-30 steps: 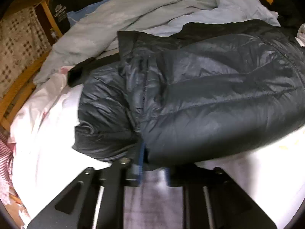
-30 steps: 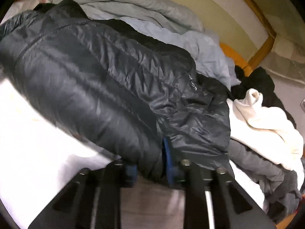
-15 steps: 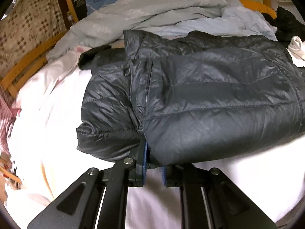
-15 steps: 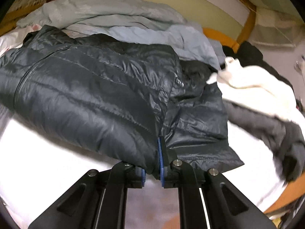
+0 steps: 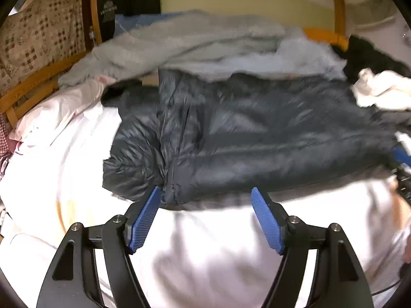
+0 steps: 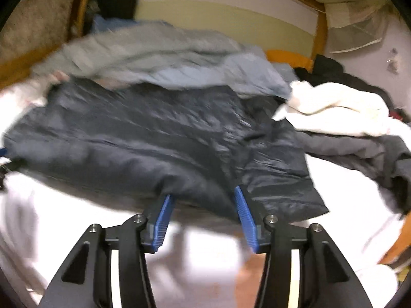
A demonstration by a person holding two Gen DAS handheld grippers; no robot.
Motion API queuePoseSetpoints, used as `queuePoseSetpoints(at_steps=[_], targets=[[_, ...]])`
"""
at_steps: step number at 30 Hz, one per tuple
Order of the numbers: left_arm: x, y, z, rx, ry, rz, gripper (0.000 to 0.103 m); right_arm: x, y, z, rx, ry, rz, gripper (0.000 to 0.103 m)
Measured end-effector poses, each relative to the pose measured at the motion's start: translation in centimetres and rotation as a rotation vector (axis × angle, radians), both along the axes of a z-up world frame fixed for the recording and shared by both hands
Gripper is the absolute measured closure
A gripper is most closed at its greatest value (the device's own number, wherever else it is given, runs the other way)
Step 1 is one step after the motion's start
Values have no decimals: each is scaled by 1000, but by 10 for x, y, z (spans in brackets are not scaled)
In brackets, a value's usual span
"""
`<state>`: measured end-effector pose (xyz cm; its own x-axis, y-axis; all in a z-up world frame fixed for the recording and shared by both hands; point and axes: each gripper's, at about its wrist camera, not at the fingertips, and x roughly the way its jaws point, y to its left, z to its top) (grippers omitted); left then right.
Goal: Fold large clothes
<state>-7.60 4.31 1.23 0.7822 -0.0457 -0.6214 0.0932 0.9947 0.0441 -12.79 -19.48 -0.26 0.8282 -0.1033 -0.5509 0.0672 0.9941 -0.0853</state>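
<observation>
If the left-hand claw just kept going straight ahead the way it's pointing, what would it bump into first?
Most likely the dark puffer jacket: its near edge lies just ahead of the left gripper, whose jaws are opening with nothing pinched between them. Depth is hard to judge through the blur.

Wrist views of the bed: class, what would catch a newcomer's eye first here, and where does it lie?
The dark puffer jacket dominates, folded across the white sheet mid-bed. Close in front, the left gripper and right gripper have blue pads opening off its near hem. Behind lies a rumpled grey duvet; a cream garment lies to the right.
</observation>
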Motion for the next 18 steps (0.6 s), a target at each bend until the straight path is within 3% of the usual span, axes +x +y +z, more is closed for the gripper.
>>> queuePoseSetpoints(at_steps=[2, 5, 8, 13, 15, 18], targets=[[-10, 2, 11, -38, -28, -13, 24, -9, -2, 6, 84, -36, 58, 47], [-1, 8, 25, -77, -47, -16, 24, -9, 1, 19, 131, -75, 94, 47], [27, 17, 45, -45, -73, -14, 24, 2, 11, 35, 60, -96, 103, 47], [85, 71, 96, -17, -185, 115, 24, 34, 10, 64, -11, -108, 60, 39], [122, 101, 108, -19, -175, 187, 24, 51, 2, 73, 3, -97, 33, 39], [182, 149, 108, -96, -89, 252, 24, 84, -7, 82, 26, -58, 10, 39]])
